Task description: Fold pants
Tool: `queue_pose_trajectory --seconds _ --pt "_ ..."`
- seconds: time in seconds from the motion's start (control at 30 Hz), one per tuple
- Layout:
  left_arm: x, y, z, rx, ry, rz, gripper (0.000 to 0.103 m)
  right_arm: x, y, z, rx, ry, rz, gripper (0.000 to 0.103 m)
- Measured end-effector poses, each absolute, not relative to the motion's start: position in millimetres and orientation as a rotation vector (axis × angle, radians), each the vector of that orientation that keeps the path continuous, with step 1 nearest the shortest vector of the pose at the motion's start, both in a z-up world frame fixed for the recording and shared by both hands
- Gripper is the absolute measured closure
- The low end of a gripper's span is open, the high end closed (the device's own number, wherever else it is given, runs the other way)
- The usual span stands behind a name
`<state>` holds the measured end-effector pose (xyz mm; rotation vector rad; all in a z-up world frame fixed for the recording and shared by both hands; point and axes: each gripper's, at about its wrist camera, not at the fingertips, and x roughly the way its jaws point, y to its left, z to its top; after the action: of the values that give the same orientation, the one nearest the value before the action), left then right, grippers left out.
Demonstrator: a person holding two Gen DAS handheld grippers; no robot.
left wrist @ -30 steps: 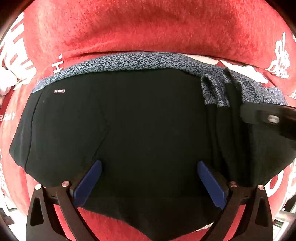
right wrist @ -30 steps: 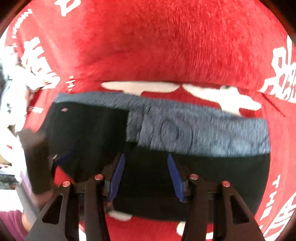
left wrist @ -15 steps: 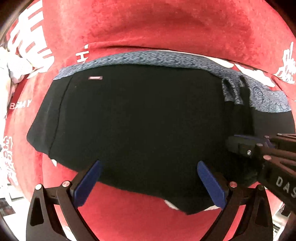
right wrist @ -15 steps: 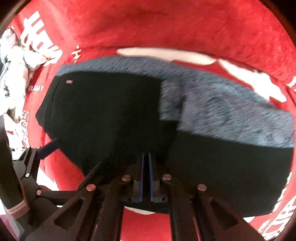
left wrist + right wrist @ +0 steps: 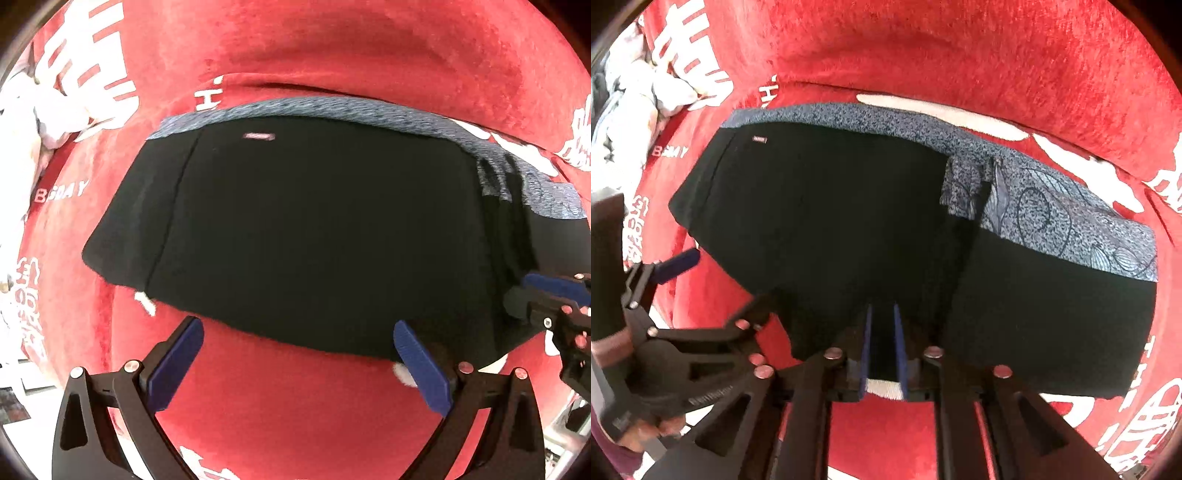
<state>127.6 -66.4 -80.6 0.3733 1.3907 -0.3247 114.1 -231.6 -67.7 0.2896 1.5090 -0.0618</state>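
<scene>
The pants (image 5: 314, 229) lie on the red cloth (image 5: 332, 55) as one compact dark block, patterned blue-grey waistband (image 5: 1052, 206) along the far edge, so I judge the main folds made. What is left looks like a last tidy or a further fold; a pleat beside the waistband is not flat

Left gripper (image 5: 299, 362): jaws wide apart, nothing between them, hovering over bare red cloth just off the near hem

Right gripper (image 5: 882, 343): jaws have just been opening, now a narrow gap. Black fabric of the near hem sits in that gap; I cannot tell if the pads press on it

Count: one pair of pants, one small label (image 5: 760, 139) near its far corner, two grippers, one red cloth, one heap of pale crumpled laundry (image 5: 639, 107) at the far left edge, well apart from the pants
</scene>
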Motion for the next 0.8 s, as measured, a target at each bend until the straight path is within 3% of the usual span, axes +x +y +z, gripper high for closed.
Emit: queue_pose_trajectory --seconds 0.07,0.8 --pt "129 -59 -81 0.368 1.398 -0.317 0.0 114 -229 -68 0.266 1.507 -0.063 0.059" --pt "145 -34 -89 0.333 1.452 -0.282 0.0 121 -215 -78 0.214 1.533 -0.066 0.046"
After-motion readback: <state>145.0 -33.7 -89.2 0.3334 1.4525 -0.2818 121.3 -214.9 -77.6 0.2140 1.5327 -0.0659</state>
